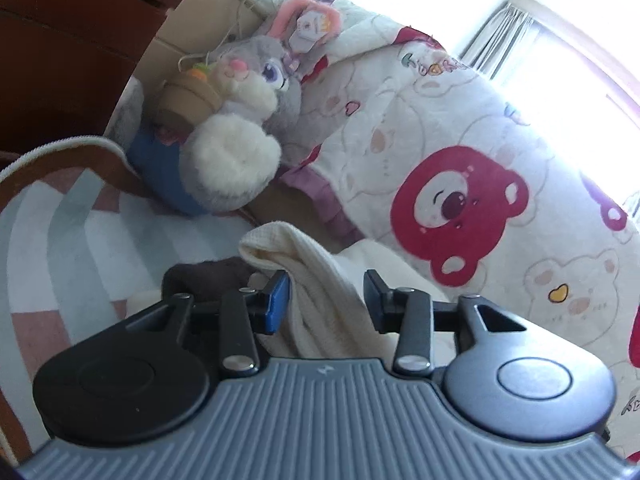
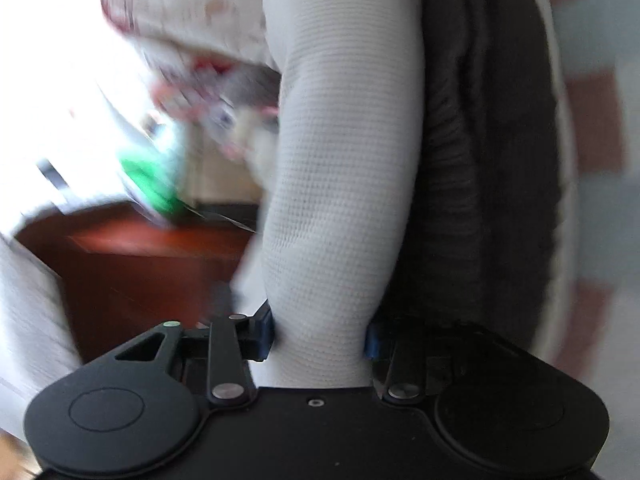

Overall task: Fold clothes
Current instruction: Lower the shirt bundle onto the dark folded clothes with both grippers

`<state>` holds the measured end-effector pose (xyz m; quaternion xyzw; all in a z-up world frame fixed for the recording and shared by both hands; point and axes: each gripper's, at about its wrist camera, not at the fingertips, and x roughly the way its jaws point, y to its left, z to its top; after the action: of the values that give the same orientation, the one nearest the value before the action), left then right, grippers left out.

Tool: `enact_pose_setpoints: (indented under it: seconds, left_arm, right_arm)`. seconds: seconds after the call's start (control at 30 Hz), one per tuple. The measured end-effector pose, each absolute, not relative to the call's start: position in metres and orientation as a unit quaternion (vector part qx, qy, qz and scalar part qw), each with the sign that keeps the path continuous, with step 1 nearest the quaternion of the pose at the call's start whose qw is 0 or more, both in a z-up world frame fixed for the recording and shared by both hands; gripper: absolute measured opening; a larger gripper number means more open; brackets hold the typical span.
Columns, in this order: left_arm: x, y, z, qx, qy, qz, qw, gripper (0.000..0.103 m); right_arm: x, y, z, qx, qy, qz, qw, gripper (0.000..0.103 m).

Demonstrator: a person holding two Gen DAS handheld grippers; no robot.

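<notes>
A cream waffle-knit garment [image 1: 316,284] lies bunched on the bed, with a dark brown part [image 1: 208,276] beside it. My left gripper [image 1: 326,300] stands with its jaws apart, and a fold of the cream cloth hangs between them against the blue left pad. In the right wrist view the same cream cloth [image 2: 340,160] rises as a thick roll, with dark ribbed fabric [image 2: 480,180] to its right. My right gripper [image 2: 320,336] is shut on the base of that cream roll. The right view is blurred by motion.
A grey plush rabbit [image 1: 240,120] and a bear-print quilt [image 1: 460,168] lie ahead of my left gripper. A striped sheet [image 1: 80,240] covers the bed at the left. A dark wooden headboard [image 1: 60,40] stands beyond. A reddish wooden cabinet [image 2: 140,264] shows left of my right gripper.
</notes>
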<state>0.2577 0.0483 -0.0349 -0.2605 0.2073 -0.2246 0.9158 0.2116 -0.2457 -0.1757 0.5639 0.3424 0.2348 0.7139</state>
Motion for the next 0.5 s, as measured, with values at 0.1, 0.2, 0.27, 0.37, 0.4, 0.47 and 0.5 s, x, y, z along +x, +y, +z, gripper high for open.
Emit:
enact_pose_setpoints:
  seconds: [0.1, 0.2, 0.27, 0.37, 0.4, 0.47, 0.5]
  left_arm:
    - [0.245, 0.040, -0.018, -0.182, 0.170, -0.178, 0.952, 0.038]
    - [0.237, 0.034, -0.006, -0.133, 0.144, -0.169, 0.966, 0.037]
    - [0.240, 0.031, -0.009, -0.142, 0.159, -0.219, 0.952, 0.015]
    - [0.244, 0.018, -0.019, -0.129, 0.178, -0.237, 0.946, 0.014]
    - [0.246, 0.014, -0.023, -0.125, 0.181, -0.240, 0.945, 0.014]
    - [0.248, 0.011, -0.029, -0.123, 0.197, -0.241, 0.942, 0.014]
    - [0.250, 0.009, -0.032, -0.121, 0.205, -0.242, 0.941, 0.014]
  right_arm:
    - [0.205, -0.239, -0.152, 0.467, 0.371, 0.223, 0.772, 0.054]
    - [0.190, -0.227, -0.116, 0.320, 0.388, 0.217, 0.837, 0.061]
    - [0.177, -0.219, -0.089, 0.196, 0.388, 0.212, 0.875, 0.054]
    - [0.168, -0.230, -0.058, 0.109, 0.326, 0.165, 0.924, 0.052]
    - [0.169, -0.233, -0.048, 0.074, 0.299, 0.147, 0.940, 0.052]
    - [0.180, -0.222, -0.036, -0.057, 0.245, 0.107, 0.962, 0.054]
    - [0.192, -0.209, -0.036, -0.128, 0.227, 0.093, 0.961, 0.052]
